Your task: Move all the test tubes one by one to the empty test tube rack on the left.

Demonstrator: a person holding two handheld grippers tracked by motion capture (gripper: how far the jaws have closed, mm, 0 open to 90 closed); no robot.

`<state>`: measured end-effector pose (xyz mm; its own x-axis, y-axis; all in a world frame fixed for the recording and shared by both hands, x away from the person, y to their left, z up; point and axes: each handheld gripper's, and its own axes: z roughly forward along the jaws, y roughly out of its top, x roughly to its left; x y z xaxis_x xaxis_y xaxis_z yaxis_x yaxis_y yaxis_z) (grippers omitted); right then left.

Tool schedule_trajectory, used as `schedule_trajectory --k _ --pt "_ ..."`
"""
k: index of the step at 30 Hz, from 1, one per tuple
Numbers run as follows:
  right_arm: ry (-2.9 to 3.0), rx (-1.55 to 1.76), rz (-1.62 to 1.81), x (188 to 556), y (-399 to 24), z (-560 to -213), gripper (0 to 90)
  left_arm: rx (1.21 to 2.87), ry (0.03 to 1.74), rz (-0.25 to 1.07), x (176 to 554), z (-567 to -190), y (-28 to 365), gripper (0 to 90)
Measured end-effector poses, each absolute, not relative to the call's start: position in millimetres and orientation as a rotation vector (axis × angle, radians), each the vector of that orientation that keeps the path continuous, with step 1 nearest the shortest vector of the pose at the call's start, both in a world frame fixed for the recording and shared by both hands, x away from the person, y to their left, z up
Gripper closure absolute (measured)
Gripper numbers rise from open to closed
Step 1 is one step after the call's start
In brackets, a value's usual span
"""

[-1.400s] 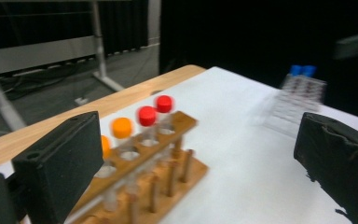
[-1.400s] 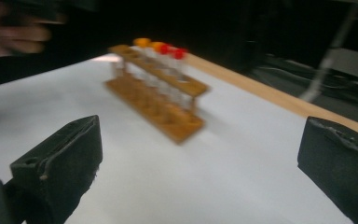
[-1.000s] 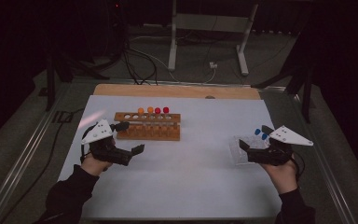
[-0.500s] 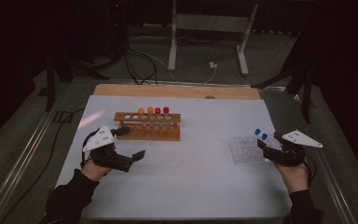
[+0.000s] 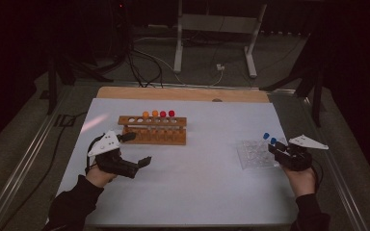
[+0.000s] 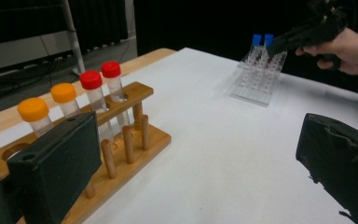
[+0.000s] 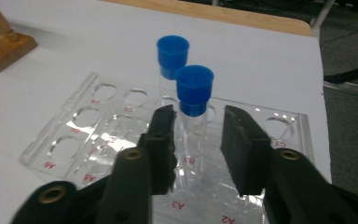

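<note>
The right tongs [image 7: 198, 140] have just been closing around the near blue-capped tube [image 7: 193, 107]. The tube stands between the two black jaws, just under its cap. The left jaw looks like it touches the glass, but there is a small gap on the right side, so the tube is not pinched yet.

This tube stands in the clear rack [image 5: 253, 155], at about 3 o'clock on the white surface [image 5: 197, 187]. A second blue tube [image 7: 171, 58] stands right behind it.

To do this well, squeeze softly until both jaws press the glass. Then lift straight up, so the tube does not tip or bump its neighbour.

The left tongs [image 5: 137, 150] rest spread wide, pinching nothing, by the wooden rack [image 5: 154, 131] at 9 o'clock.
</note>
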<state>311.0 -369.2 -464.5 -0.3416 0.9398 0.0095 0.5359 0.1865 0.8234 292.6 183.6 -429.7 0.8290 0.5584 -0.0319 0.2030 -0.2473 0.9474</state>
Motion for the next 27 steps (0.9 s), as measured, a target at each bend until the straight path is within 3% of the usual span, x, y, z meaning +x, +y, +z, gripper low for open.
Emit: schedule_trajectory --k 5,13,27 --pt "1.968 1.369 1.038 313 -367 -465 75.4 1.823 0.58 0.37 293 -430 184 0.8" --pt "1.948 1.339 1.033 312 -365 -456 76.4 1.826 0.583 0.363 294 -431 185 0.8" --pt "1.859 1.172 1.049 287 -352 -412 76.5 1.829 0.565 0.344 292 -430 182 0.8"
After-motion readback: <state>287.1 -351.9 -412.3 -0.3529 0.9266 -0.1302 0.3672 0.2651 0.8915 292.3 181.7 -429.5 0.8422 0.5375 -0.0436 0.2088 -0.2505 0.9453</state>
